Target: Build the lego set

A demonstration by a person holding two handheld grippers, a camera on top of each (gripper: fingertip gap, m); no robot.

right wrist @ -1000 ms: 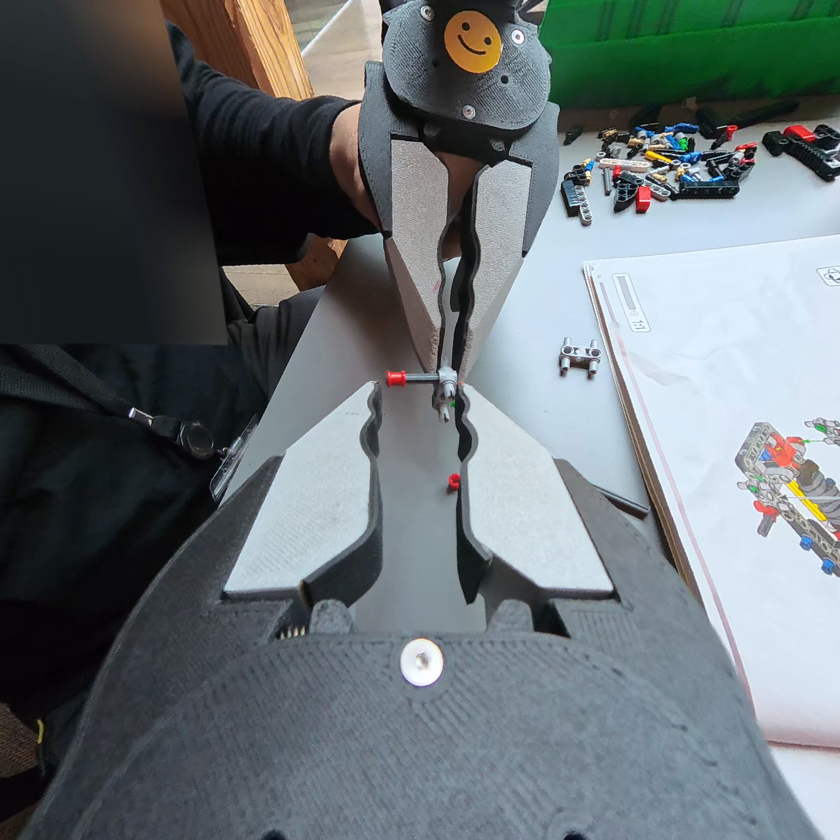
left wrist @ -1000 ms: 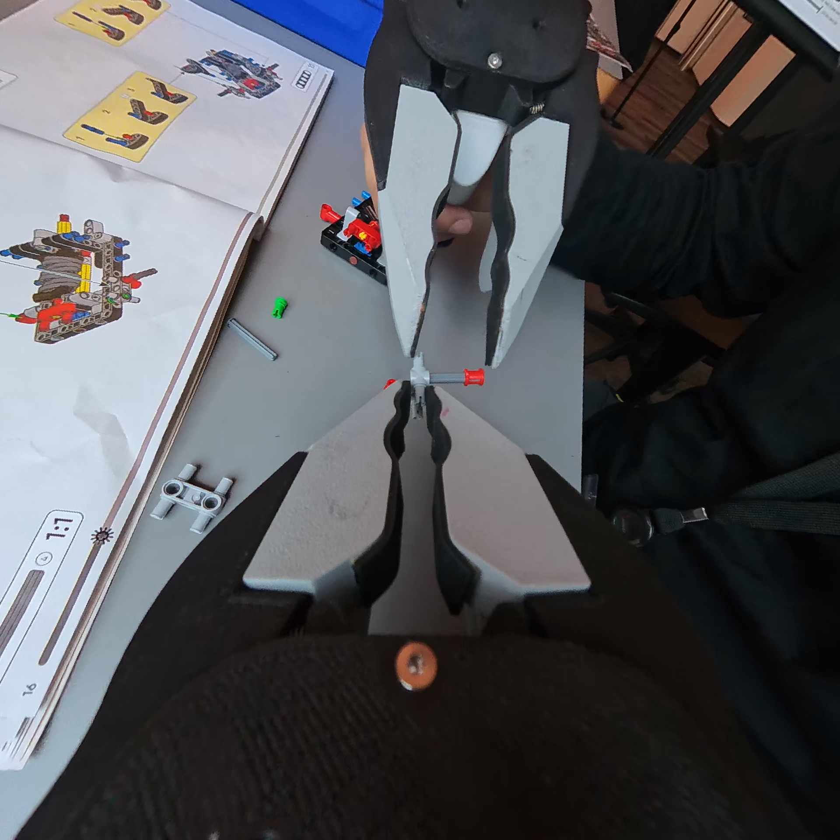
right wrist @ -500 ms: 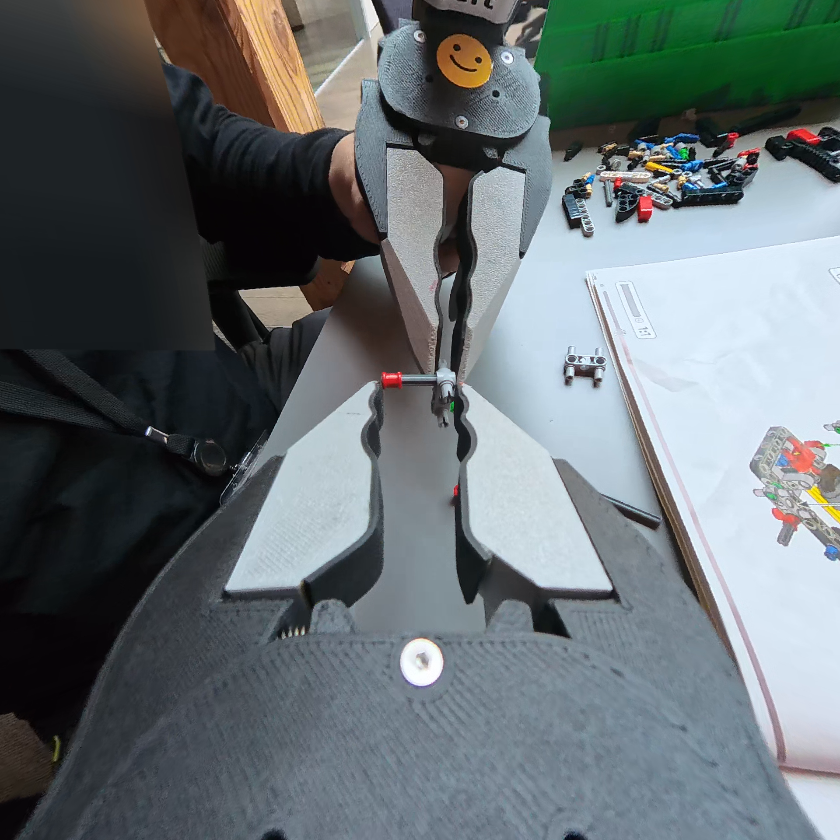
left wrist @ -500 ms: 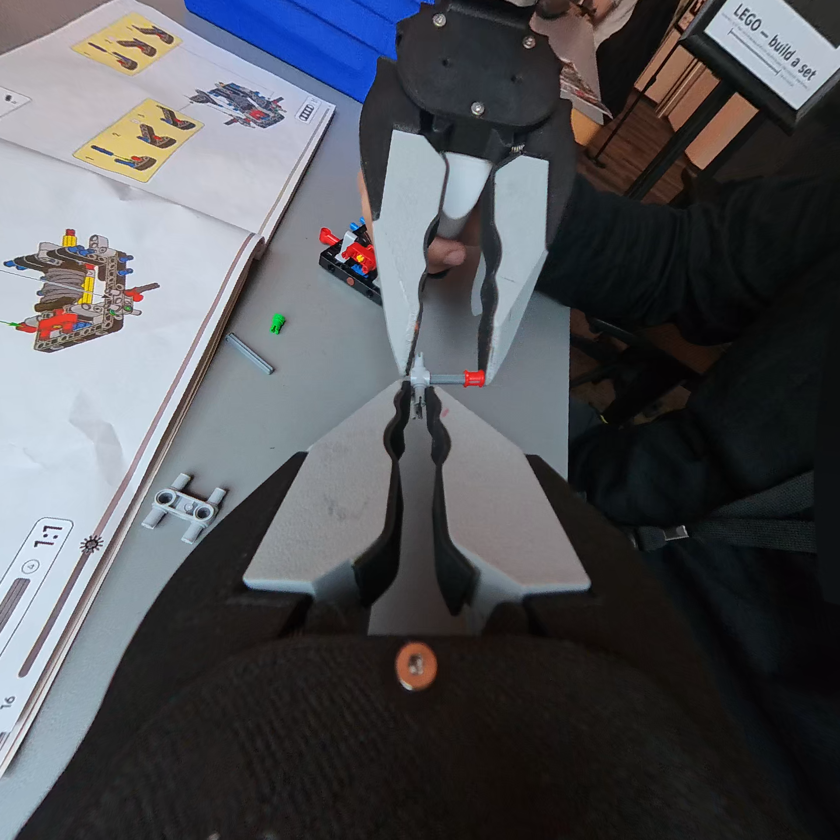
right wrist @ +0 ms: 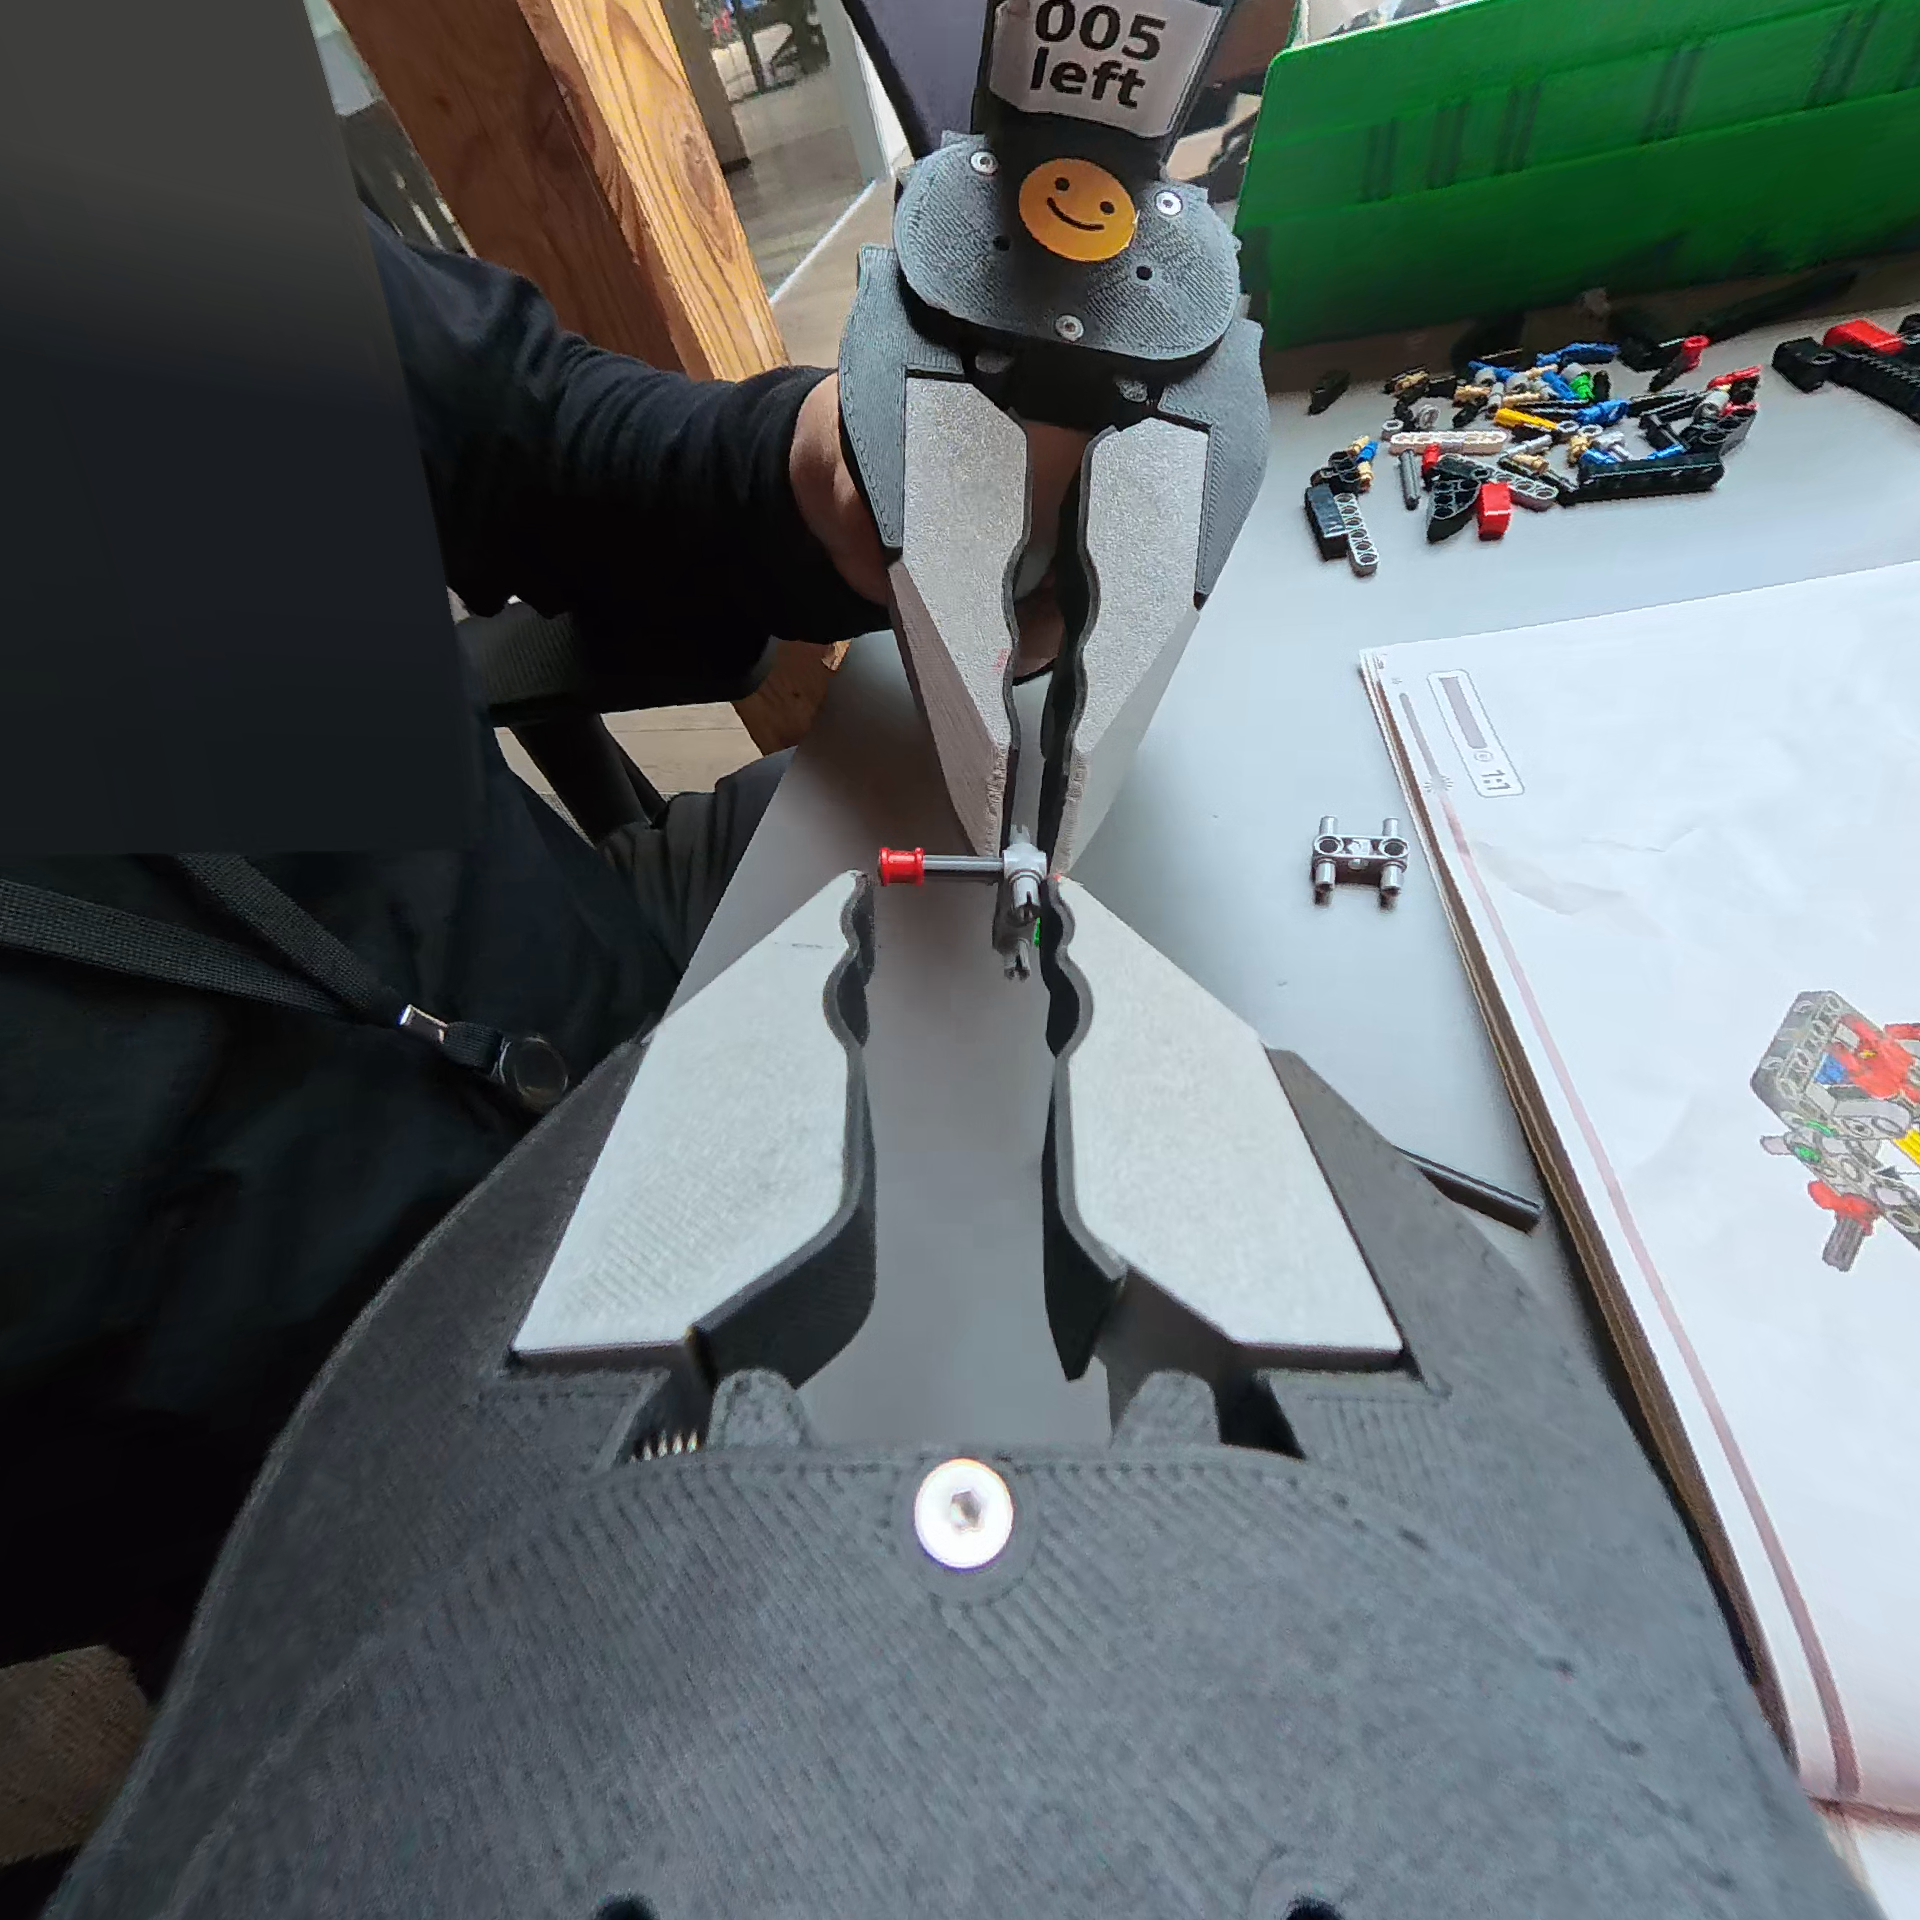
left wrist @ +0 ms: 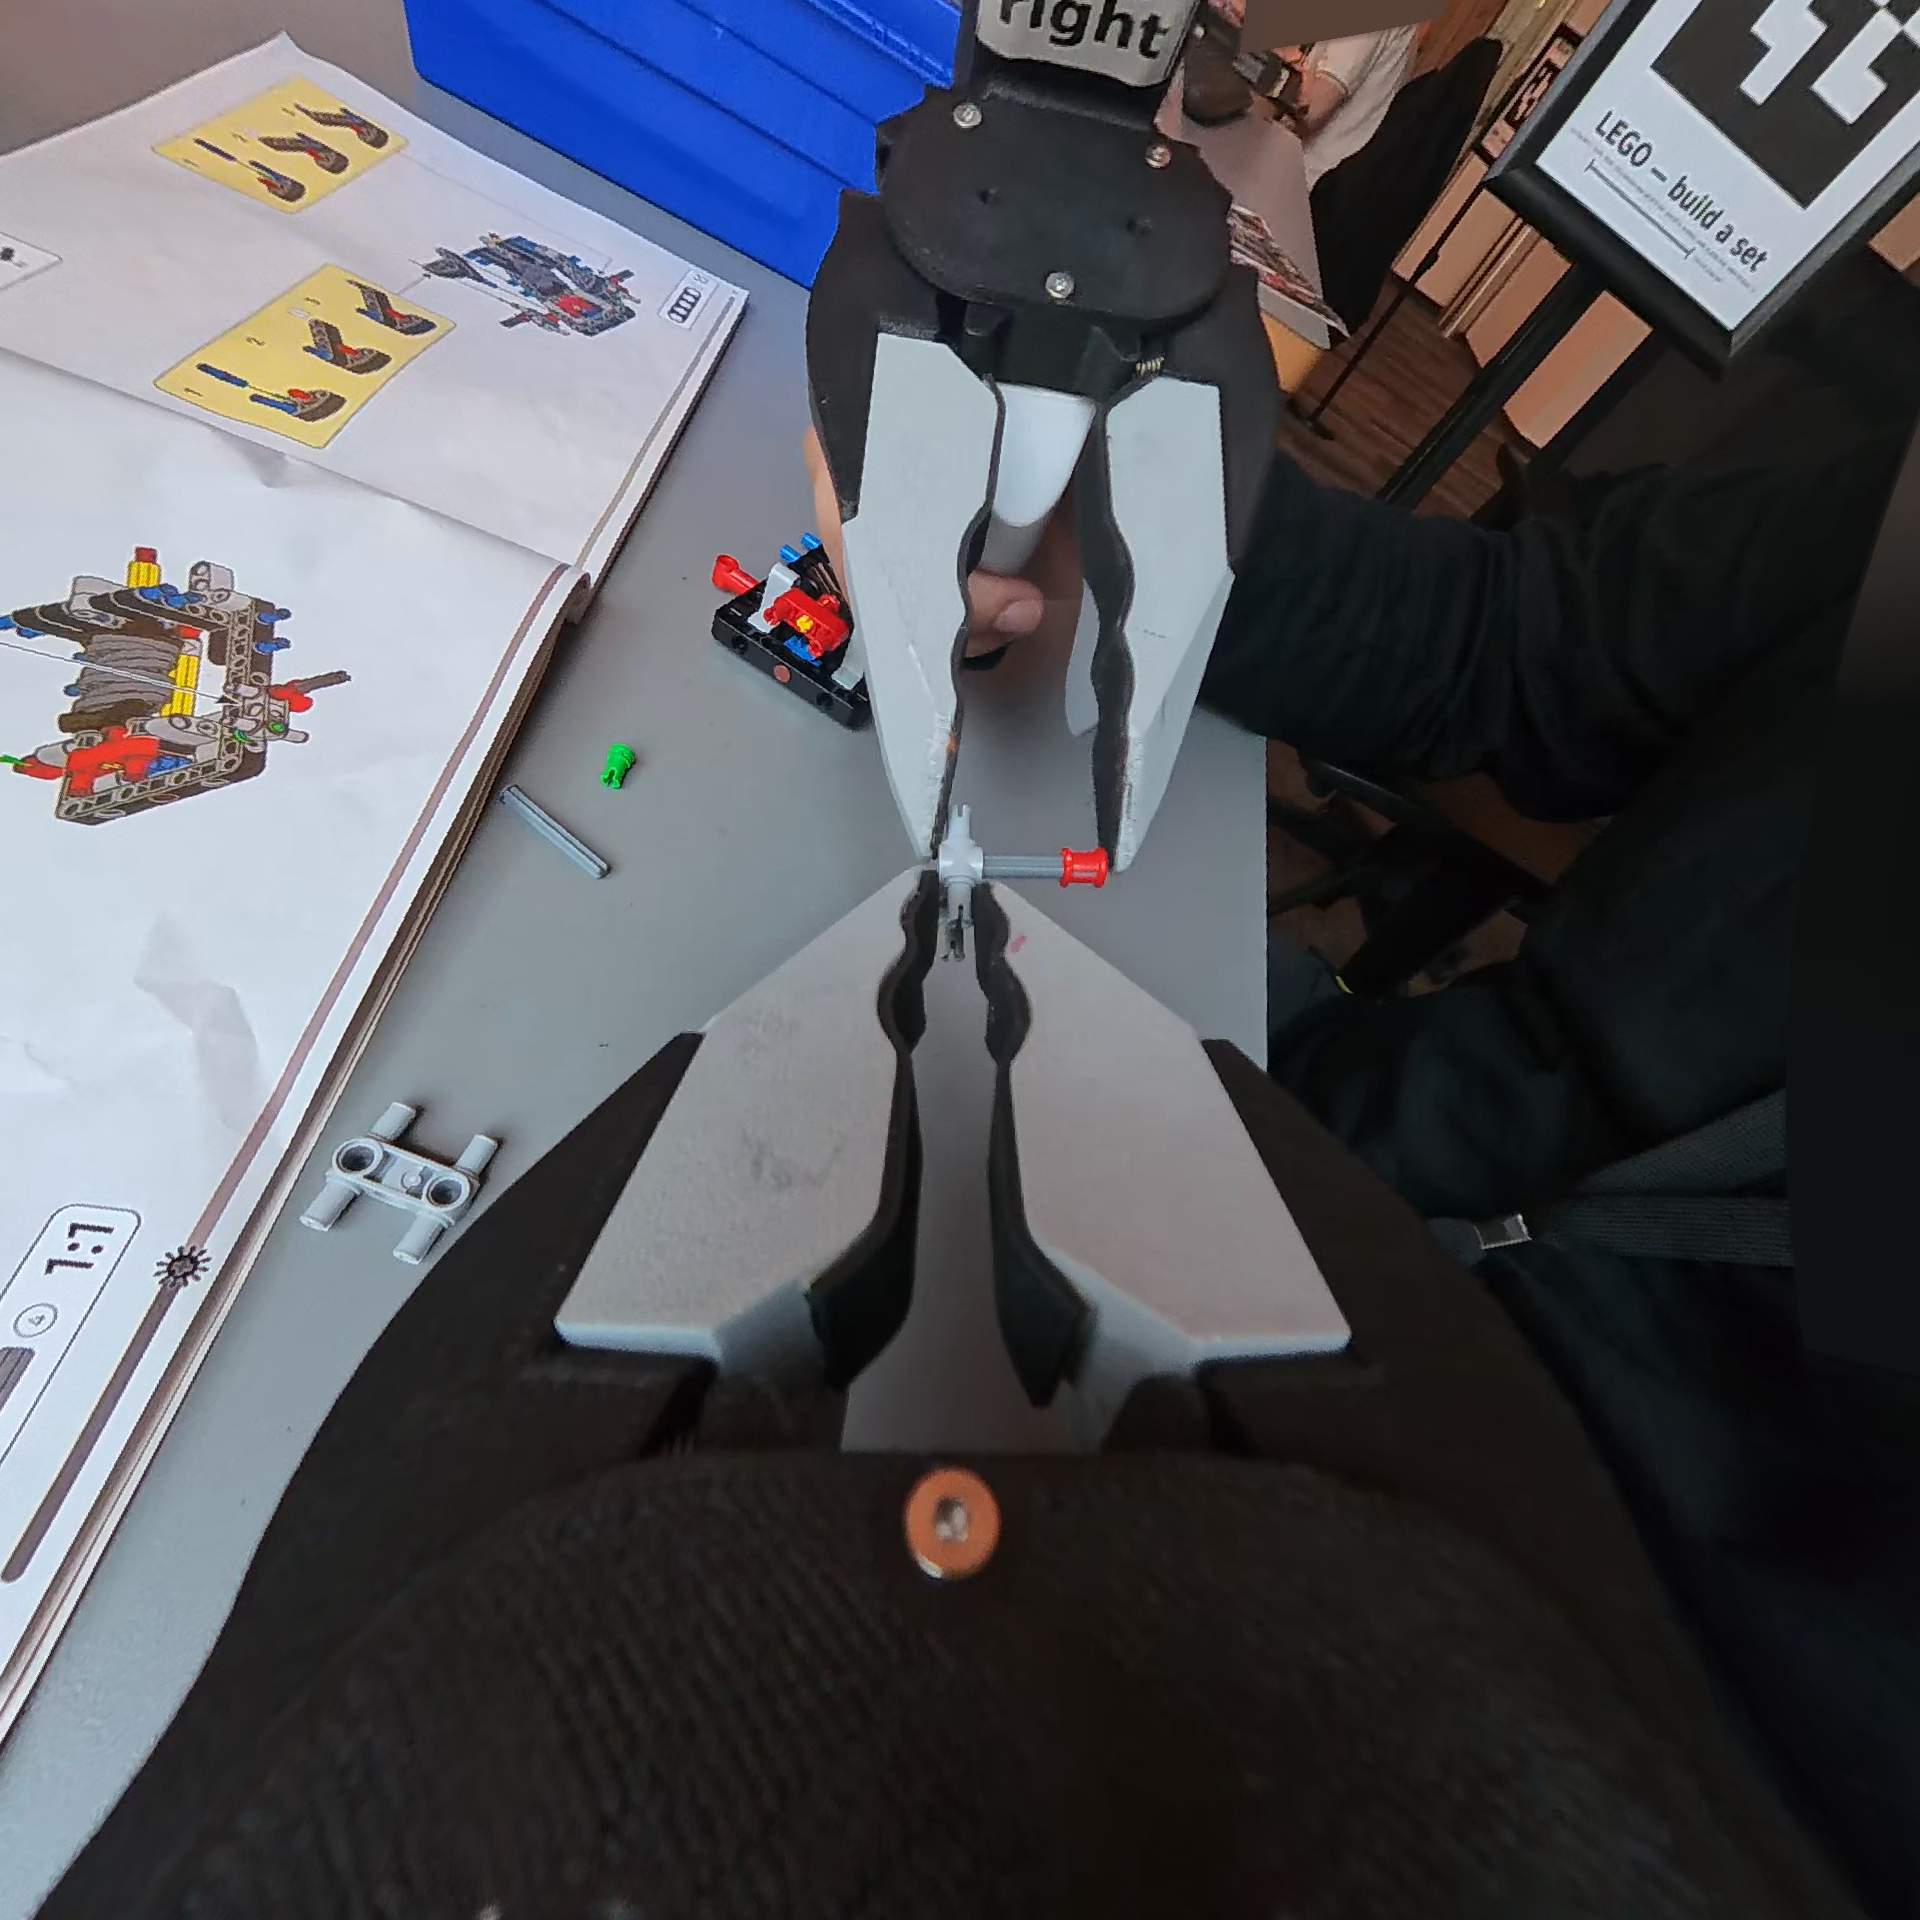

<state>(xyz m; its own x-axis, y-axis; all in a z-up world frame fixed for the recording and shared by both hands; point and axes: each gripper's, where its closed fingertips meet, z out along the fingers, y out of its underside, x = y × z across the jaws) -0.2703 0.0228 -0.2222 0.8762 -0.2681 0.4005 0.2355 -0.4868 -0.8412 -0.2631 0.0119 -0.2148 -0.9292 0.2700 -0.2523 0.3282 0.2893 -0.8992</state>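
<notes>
Your left gripper (left wrist: 951,914) stays clenched on the grey connector (left wrist: 958,862) above the table edge while your right gripper (right wrist: 956,894), spread wide, has crept in around the red bush (right wrist: 900,865), so squeezing it along the axle looks next.

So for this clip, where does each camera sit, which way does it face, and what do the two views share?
Left wrist view: on the left gripper, facing the right gripper, with the instruction booklet to its left; a black sleeve shows.
Right wrist view: on the right gripper, facing the left gripper, loose pieces behind; a hand shows.
Shared: the small grey-and-red axle assembly between the tips, the H-shaped grey connector, the booklet.
</notes>
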